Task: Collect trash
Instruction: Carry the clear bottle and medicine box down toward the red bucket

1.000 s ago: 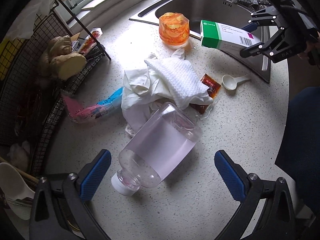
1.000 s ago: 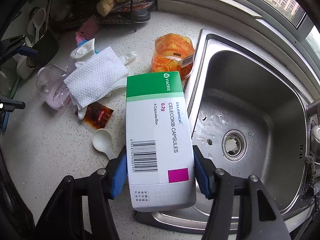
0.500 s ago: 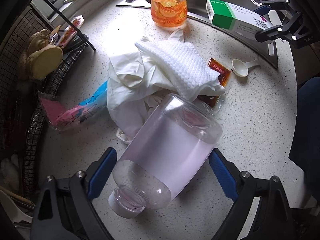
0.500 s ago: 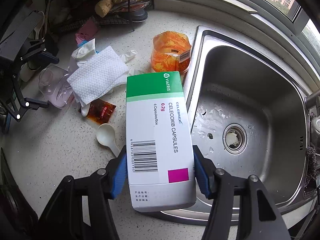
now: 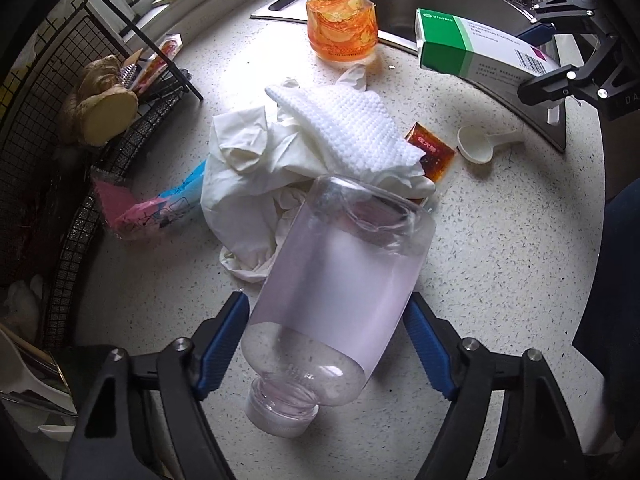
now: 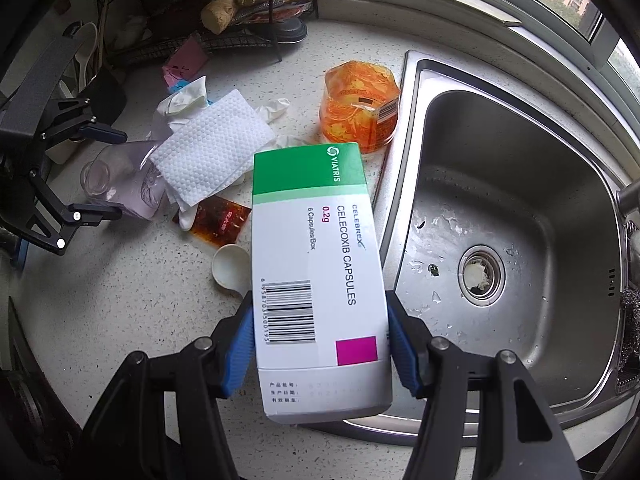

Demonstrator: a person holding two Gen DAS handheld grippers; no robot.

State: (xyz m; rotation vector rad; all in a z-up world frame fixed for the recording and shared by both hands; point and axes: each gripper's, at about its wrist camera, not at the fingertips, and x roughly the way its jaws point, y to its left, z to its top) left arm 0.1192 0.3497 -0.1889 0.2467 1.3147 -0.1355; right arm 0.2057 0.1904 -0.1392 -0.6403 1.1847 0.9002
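Observation:
A clear plastic bottle [image 5: 340,280] with a white cap lies on the speckled counter [image 5: 500,240], its base against a pile of white tissues and cloth [image 5: 340,136]. My left gripper [image 5: 326,300] straddles the bottle; its jaws are closing, and the blue pads [image 5: 224,340] sit right beside its sides without visibly squeezing it. My right gripper [image 6: 318,308] is shut on a green and white medicine box [image 6: 316,264], held in the air over the sink's left rim. The same box [image 5: 468,48] shows at the upper right of the left wrist view.
An orange snack bag [image 6: 360,108], a brown sauce sachet [image 6: 220,220] and a white plastic scoop [image 6: 230,266] lie around the pile. A pink and blue wrapper [image 5: 152,208] lies by the black wire rack [image 5: 60,140] holding ginger. The steel sink [image 6: 520,208] is on the right.
My left gripper has come down over the bottle, and its jaws have narrowed from wide apart to close beside the bottle's sides. The right gripper has kept still with the box.

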